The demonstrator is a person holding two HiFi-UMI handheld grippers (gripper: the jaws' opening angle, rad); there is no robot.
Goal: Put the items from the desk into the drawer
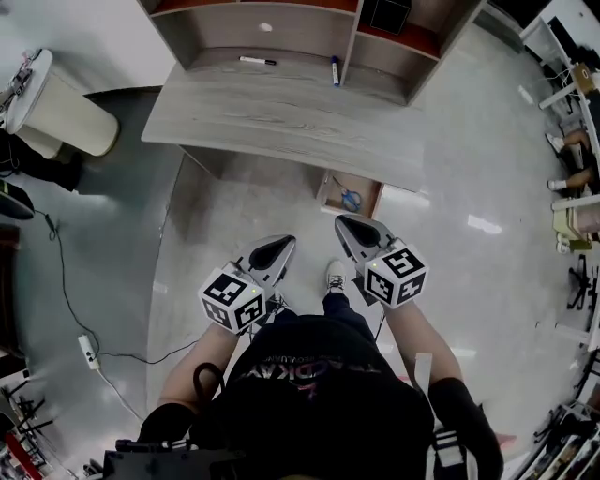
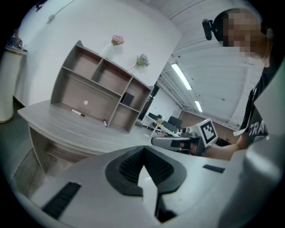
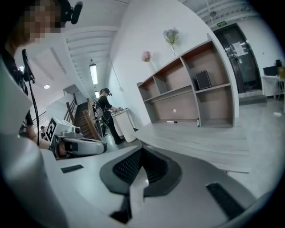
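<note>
A black marker (image 1: 257,61) and a blue-capped marker (image 1: 335,70) lie at the back of the grey wooden desk (image 1: 281,117), below its shelf unit. Under the desk's front right, a drawer (image 1: 324,193) stands open with a blue item (image 1: 351,199) inside. My left gripper (image 1: 281,242) and right gripper (image 1: 349,223) hang side by side in front of the desk, over the floor, both shut and holding nothing. The left gripper view shows its jaws (image 2: 143,162) closed, both markers (image 2: 78,113) (image 2: 105,123) far off. The right gripper view shows the same (image 3: 141,162).
A white bin (image 1: 56,108) stands left of the desk. A cable with a power strip (image 1: 88,350) lies on the floor at the left. A black box (image 1: 384,14) sits in the shelf unit. Chairs and desks (image 1: 577,187) crowd the right edge. A person (image 3: 106,102) stands far off.
</note>
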